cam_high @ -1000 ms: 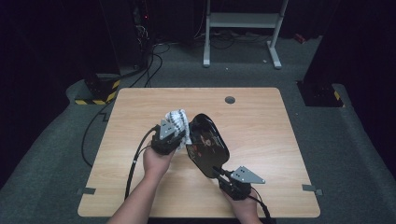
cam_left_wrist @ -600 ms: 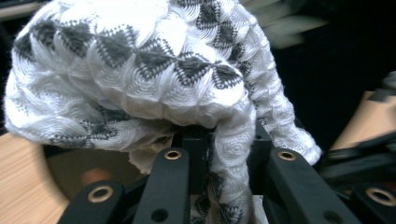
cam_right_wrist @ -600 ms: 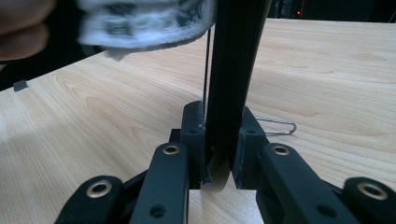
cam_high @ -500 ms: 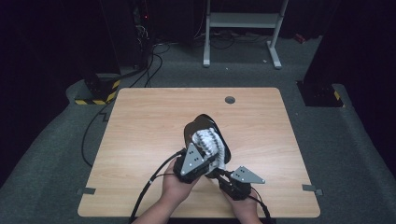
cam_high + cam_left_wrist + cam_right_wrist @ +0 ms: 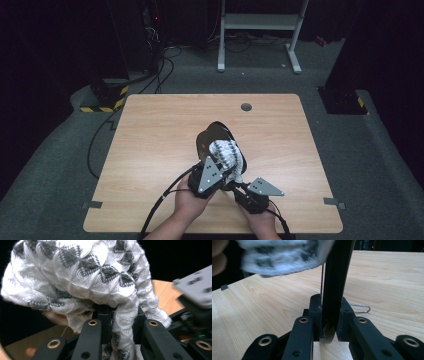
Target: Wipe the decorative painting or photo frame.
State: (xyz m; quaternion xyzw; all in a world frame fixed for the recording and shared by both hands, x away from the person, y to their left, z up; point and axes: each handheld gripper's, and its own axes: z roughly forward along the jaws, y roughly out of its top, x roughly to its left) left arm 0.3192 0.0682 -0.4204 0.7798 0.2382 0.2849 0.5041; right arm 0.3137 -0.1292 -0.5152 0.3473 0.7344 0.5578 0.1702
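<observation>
A black pan (image 5: 212, 137) is held tilted above the wooden table (image 5: 160, 130). My right gripper (image 5: 239, 186) is shut on its flat black handle (image 5: 337, 277), which stands upright between the jaws (image 5: 331, 312). A wire loop (image 5: 360, 308) shows behind the handle. A white and grey knitted cloth (image 5: 227, 155) lies bunched against the pan's near side. My left gripper (image 5: 220, 172) is shut on that cloth (image 5: 82, 277), a fold of it pinched between the jaws (image 5: 120, 315). The cloth (image 5: 284, 255) also hangs at the top of the right gripper view.
A round cable hole (image 5: 246, 106) sits near the table's far edge. Behind the table stand a white metal frame (image 5: 260, 22), floor cables and a yellow-black striped box (image 5: 105, 97). Bare wood lies left, right and beyond the pan.
My left gripper carried the cloth from the pan's left side rightward and nearer, onto the pan's near side. The right gripper and pan stayed put.
</observation>
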